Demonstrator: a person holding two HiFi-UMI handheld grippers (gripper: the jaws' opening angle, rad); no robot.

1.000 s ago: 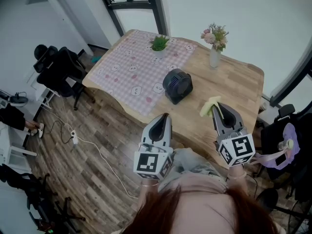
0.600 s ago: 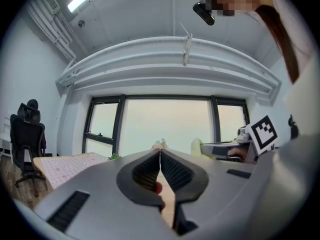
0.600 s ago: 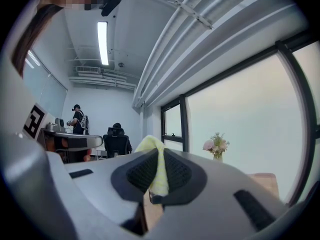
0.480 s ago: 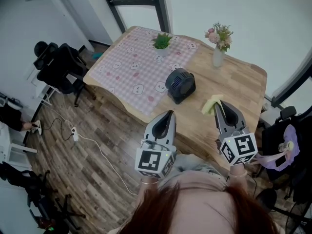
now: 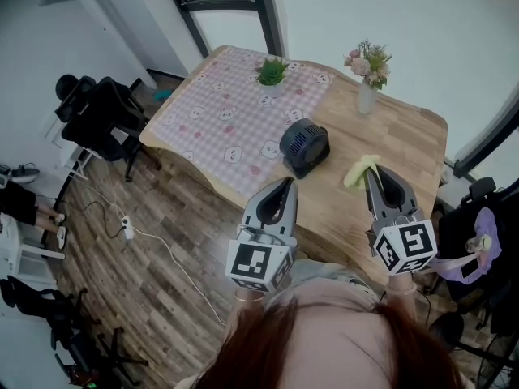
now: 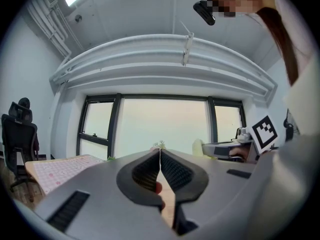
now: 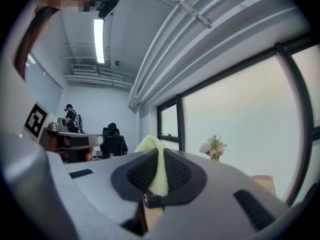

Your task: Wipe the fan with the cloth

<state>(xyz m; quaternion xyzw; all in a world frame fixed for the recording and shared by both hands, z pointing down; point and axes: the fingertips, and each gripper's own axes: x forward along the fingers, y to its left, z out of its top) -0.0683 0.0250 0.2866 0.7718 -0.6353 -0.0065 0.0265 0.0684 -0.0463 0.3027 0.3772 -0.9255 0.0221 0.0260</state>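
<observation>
A small dark round fan (image 5: 304,147) stands on the wooden table (image 5: 405,140), at the edge of the pink checked tablecloth (image 5: 227,112). My right gripper (image 5: 372,171) is shut on a pale yellow cloth (image 5: 361,170), held over the table to the right of the fan; the cloth (image 7: 154,164) pokes up between the jaws in the right gripper view. My left gripper (image 5: 286,185) is shut with nothing in it, hovering near the table's front edge, below the fan. Both grippers are apart from the fan.
A potted green plant (image 5: 272,74) sits on the tablecloth at the back. A vase of flowers (image 5: 366,75) stands at the back right. A black office chair (image 5: 101,120) is left of the table. A cable and power strip (image 5: 126,229) lie on the wood floor.
The head view has shifted slightly, so the table and fan sit a little lower and to the right. Both grippers keep their places relative to the fan and stay shut.
</observation>
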